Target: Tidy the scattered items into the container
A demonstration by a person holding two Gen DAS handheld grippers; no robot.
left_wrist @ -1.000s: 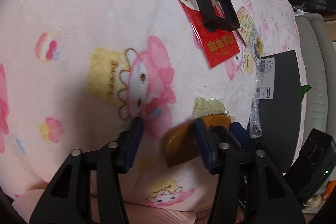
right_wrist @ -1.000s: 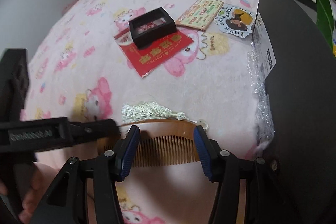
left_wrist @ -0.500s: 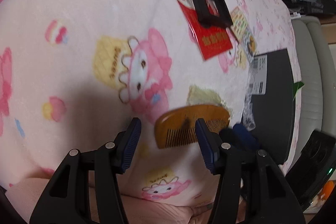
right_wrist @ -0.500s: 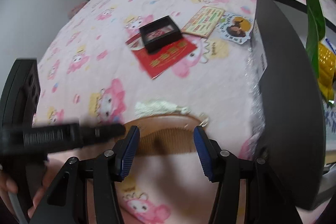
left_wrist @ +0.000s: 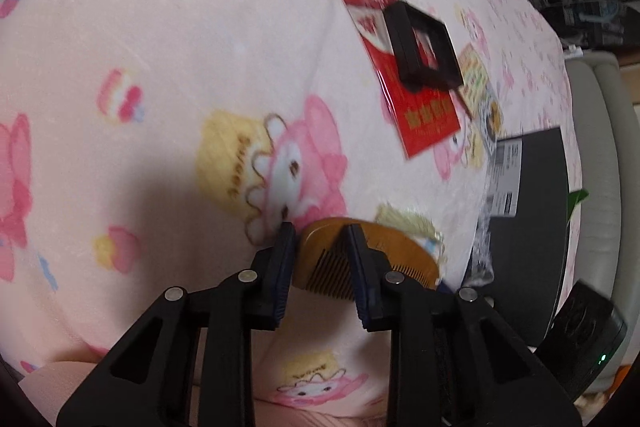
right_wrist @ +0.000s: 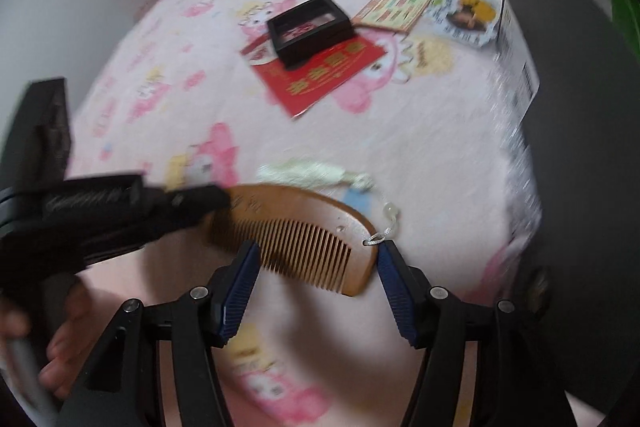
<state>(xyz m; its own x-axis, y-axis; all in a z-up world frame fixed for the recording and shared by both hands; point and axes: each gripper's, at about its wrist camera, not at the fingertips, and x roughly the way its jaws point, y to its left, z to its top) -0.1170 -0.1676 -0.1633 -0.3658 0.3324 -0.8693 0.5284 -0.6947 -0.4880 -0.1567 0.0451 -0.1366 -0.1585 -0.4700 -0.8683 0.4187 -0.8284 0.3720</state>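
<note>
1. Nearest: the left gripper (left_wrist: pixel 320 251) is pinching one end of the wooden comb (right_wrist: pixel 304 227), pads closed on its spine, and is carrying it clear of the pink blanket (left_wrist: pixel 160 67). The teeth are pointing back toward the holder.
2. The right gripper (right_wrist: pixel 318 267) is hanging just under the comb's free end with its jaws apart, touching nothing that I can see.
3. Handling, my guess: the comb is looking light and stiff, with a smooth finish that could be slippery. The solid arched spine is the place to grip; the thin teeth are looking breakable. Held by one end, it may swivel in the pads.
4. A pale tassel (right_wrist: pixel 308 173) is trailing from a cord and small ring at the comb's far end. It is soft and loose, likely to swing or snag on a rim.
5. Further out: a red envelope (right_wrist: pixel 324 75) is lying flat on the blanket with a black square box (right_wrist: pixel 310 27) sitting on it. Flat paper on plush is looking hard to get under.
6. Beyond these, a printed card (right_wrist: pixel 398 3) and a round-cornered sticker (right_wrist: pixel 466 15) are lying side by side.
7. On the right side, the dark container (right_wrist: pixel 580 107) is standing beside the blanket; something green is showing at its top edge.
</note>
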